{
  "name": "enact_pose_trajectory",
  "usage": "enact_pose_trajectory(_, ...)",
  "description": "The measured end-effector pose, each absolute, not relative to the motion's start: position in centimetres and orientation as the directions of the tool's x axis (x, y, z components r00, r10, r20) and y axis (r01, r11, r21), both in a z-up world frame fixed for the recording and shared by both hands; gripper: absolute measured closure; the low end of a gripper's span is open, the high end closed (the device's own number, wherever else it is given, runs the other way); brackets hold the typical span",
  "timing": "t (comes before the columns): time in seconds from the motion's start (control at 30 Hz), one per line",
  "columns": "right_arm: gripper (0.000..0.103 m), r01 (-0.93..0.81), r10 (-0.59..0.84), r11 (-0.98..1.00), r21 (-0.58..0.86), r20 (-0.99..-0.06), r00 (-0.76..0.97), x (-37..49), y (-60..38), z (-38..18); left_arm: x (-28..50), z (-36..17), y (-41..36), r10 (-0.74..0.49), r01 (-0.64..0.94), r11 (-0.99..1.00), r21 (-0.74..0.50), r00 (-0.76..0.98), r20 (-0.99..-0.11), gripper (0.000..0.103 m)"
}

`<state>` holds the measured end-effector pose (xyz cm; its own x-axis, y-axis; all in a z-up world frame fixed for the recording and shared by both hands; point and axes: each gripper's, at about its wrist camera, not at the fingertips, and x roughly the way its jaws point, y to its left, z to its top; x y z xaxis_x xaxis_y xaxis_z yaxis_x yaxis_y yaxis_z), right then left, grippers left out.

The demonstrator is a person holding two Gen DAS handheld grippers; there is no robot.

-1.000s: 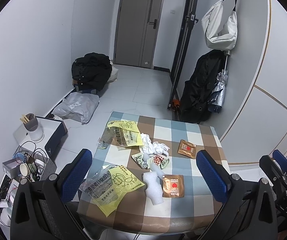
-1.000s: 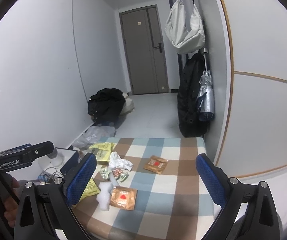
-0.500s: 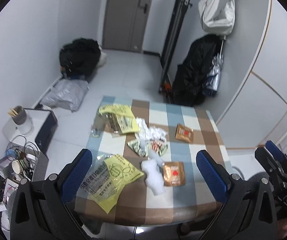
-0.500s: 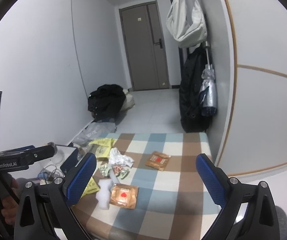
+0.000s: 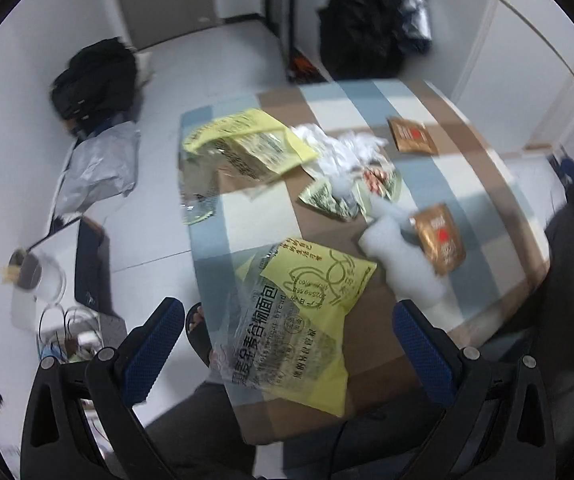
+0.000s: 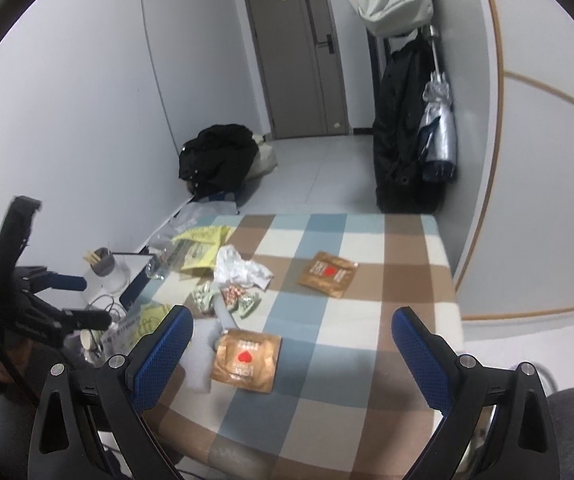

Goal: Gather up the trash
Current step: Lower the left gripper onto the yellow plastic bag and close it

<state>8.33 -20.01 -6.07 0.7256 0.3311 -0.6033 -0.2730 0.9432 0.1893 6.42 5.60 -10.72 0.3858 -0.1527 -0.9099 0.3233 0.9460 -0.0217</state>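
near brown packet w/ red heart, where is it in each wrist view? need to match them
Left wrist: near brown packet lies right of centre on the checked tablecloth, beside the white foam piece.
Right wrist: same packet lies low and centre-left, between the open fingers.
Shared landmark: crumpled white tissue.

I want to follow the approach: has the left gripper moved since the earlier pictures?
Yes. The left gripper has tilted down and come nearer the yellow-and-clear bread bag on the checked table, which now fills its view.
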Motion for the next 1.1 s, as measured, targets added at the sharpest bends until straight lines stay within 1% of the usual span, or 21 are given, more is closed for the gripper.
enact_pose_trajectory(0.07, 0.002, -0.272, 0.333, 0.942, 0.195, -0.613, 0.716, 8.7, -19.9, -6.8, 7.0, -11.3, 5.7, -0.181, 0.384, 0.922, -0.045, 0.324, -0.929, 0.001)
enact_pose_trajectory(0.13, 0.002, -0.268, 0.332, 0.943, 0.198, -0.63, 0.702, 9.0, -19.8, -7.4, 7.4, -11.6, 5.4, -0.175, 0.419, 0.908, -0.029, 0.316, -0.932, 0.001)
enact_pose_trajectory(0.2, 0.002, -0.27, 0.337, 0.941, 0.204, -0.644, 0.687, 9.3, -19.7, -8.0, 7.9, -12.3, 5.0, -0.2, 0.468, 0.882, -0.06, 0.257, -0.945, 0.001)
enact_pose_trajectory(0.27, 0.002, -0.27, 0.336, 0.941, 0.203, -0.65, 0.682, 9.5, -19.7, -8.3, 8.4, -13.5, 4.7, -0.179, 0.495, 0.867, -0.052, 0.212, -0.961, 0.001)
enact_pose_trajectory(0.37, 0.002, -0.261, 0.322, 0.946, 0.192, -0.653, 0.686, 9.8, -19.8, -8.6, 9.0, -14.7, 4.9, -0.134, 0.488, 0.873, -0.018, 0.205, -0.97, 0.001)
enact_pose_trajectory(0.43, 0.002, -0.254, 0.323, 0.946, 0.203, -0.66, 0.678, 10.1, -20.0, -8.8, 9.6, -15.1, 5.4, -0.138, 0.471, 0.881, -0.037, 0.183, -0.973, 0.001)
enact_pose_trajectory(0.5, 0.002, -0.245, 0.326, 0.945, 0.216, -0.668, 0.669, 10.3, -20.2, -9.1, 10.0, -15.4, 5.7, -0.141, 0.458, 0.887, -0.054, 0.159, -0.977, 0.004)
enact_pose_trajectory(0.57, 0.002, -0.24, 0.328, 0.944, 0.225, -0.674, 0.661, 10.5, -20.3, -9.4, 9.9, -15.4, 5.8, -0.13, 0.463, 0.886, -0.044, 0.156, -0.979, 0.014)
enact_pose_trajectory(0.6, 0.002, -0.238, 0.33, 0.944, 0.229, -0.676, 0.659, 10.6, -20.4, -9.4, 9.9, -15.3, 6.0, -0.128, 0.463, 0.885, -0.042, 0.156, -0.979, 0.016)
enact_pose_trajectory(0.63, 0.002, -0.237, 0.333, 0.943, 0.234, -0.676, 0.657, 10.6, -20.4, -9.4, 9.9, -15.2, 6.2, -0.14, 0.459, 0.887, -0.057, 0.149, -0.979, 0.021)
enact_pose_trajectory(0.7, 0.002, -0.235, 0.334, 0.943, 0.237, -0.674, 0.659, 10.7, -20.5, -9.5, 9.9, -15.1, 6.0, -0.155, 0.457, 0.887, -0.073, 0.146, -0.977, 0.025)
enact_pose_trajectory(0.77, 0.002, -0.235, 0.331, 0.944, 0.233, -0.674, 0.661, 10.7, -20.4, -9.5, 9.7, -14.8, 5.8, -0.154, 0.467, 0.882, -0.069, 0.145, -0.977, 0.033)
enact_pose_trajectory(0.83, 0.002, -0.237, 0.332, 0.943, 0.233, -0.676, 0.658, 10.8, -20.3, -9.6, 9.7, -14.5, 5.7, -0.153, 0.476, 0.877, -0.065, 0.147, -0.977, 0.038)
enact_pose_trajectory(0.9, 0.002, -0.241, 0.337, 0.942, 0.236, -0.681, 0.65, 10.7, -20.2, -9.7, 9.5, -14.0, 5.4, -0.147, 0.482, 0.874, -0.056, 0.154, -0.977, 0.048)
enact_pose_trajectory(0.93, 0.002, -0.242, 0.336, 0.942, 0.233, -0.684, 0.648, 10.7, -20.2, -9.7, 9.3, -13.7, 5.4, -0.159, 0.489, 0.87, -0.067, 0.15, -0.976, 0.056)
enact_pose_trajectory(1.0, 0.002, -0.245, 0.334, 0.942, 0.228, -0.691, 0.641, 10.7, -20.0, -9.8, 9.2, -13.8, 4.9, -0.159, 0.491, 0.869, -0.068, 0.145, -0.977, 0.062)
enact_pose_trajectory(1.03, 0.002, -0.248, 0.339, 0.94, 0.232, -0.694, 0.636, 10.7, -20.0, -9.9, 9.0, -14.0, 4.7, -0.16, 0.489, 0.869, -0.074, 0.137, -0.978, 0.066)
enact_pose_trajectory(1.1, 0.003, -0.254, 0.352, 0.936, 0.246, -0.705, 0.616, 10.7, -19.9, -10.2, 9.3, -14.4, 4.2, -0.172, 0.474, 0.876, -0.09, 0.132, -0.976, 0.07)
